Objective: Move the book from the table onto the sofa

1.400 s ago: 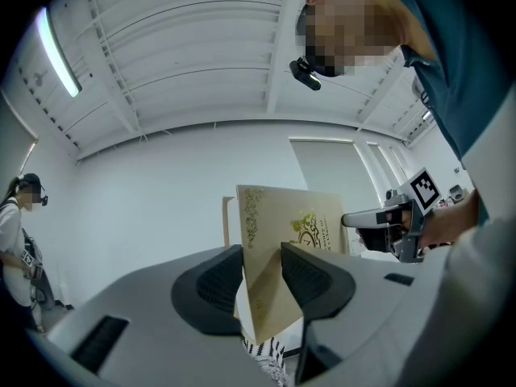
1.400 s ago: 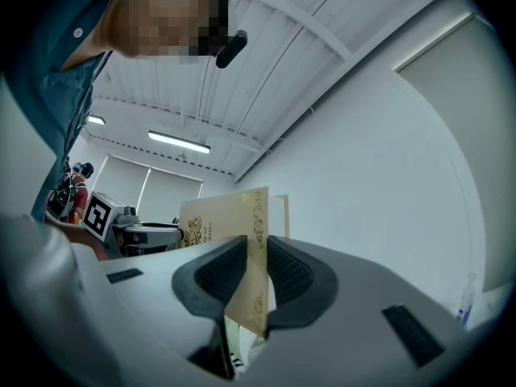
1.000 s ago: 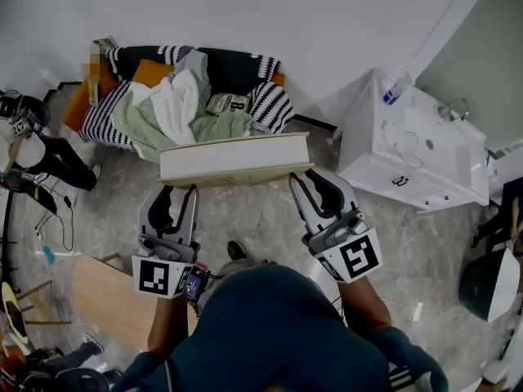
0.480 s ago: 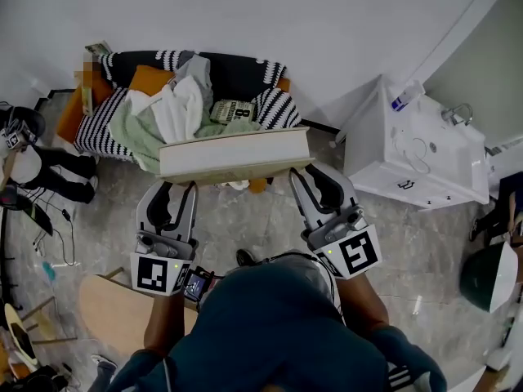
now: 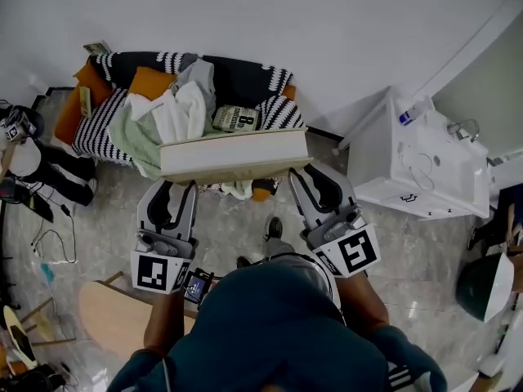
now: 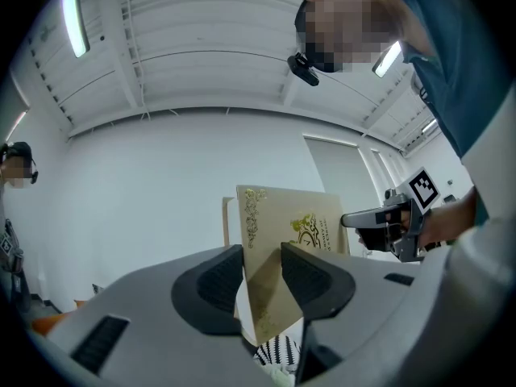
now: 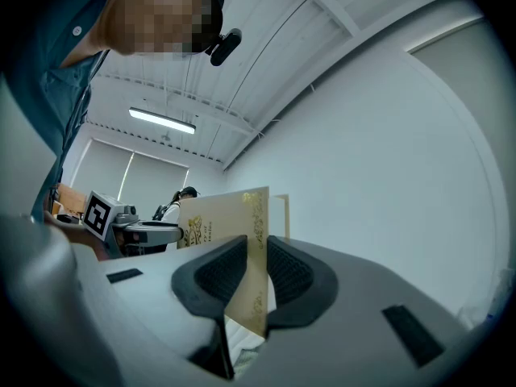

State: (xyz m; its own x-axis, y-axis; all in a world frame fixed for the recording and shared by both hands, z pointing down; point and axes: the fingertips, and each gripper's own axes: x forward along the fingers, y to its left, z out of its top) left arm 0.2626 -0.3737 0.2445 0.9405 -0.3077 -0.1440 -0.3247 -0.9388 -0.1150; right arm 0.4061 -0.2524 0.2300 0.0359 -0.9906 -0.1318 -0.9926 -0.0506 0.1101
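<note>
Now: my left gripper (image 5: 176,190) and right gripper (image 5: 309,176) both clamped on book (image 5: 234,155), one at each end. Book held level in air, between me and sofa (image 5: 241,70). Cover has gold ornament; its lettering unreadable. Sofa cushion (image 5: 235,119) printed with large "8".

Clamped by the left gripper (image 5: 175,189) at 9 o'clock and the right gripper (image 5: 308,178) at 3 o'clock, the book (image 5: 234,155) sits before the sofa (image 5: 245,73) at 12 o'clock, clothes (image 5: 181,114) on its seat, sink unit (image 5: 391,149) at 2 o'clock.
</note>
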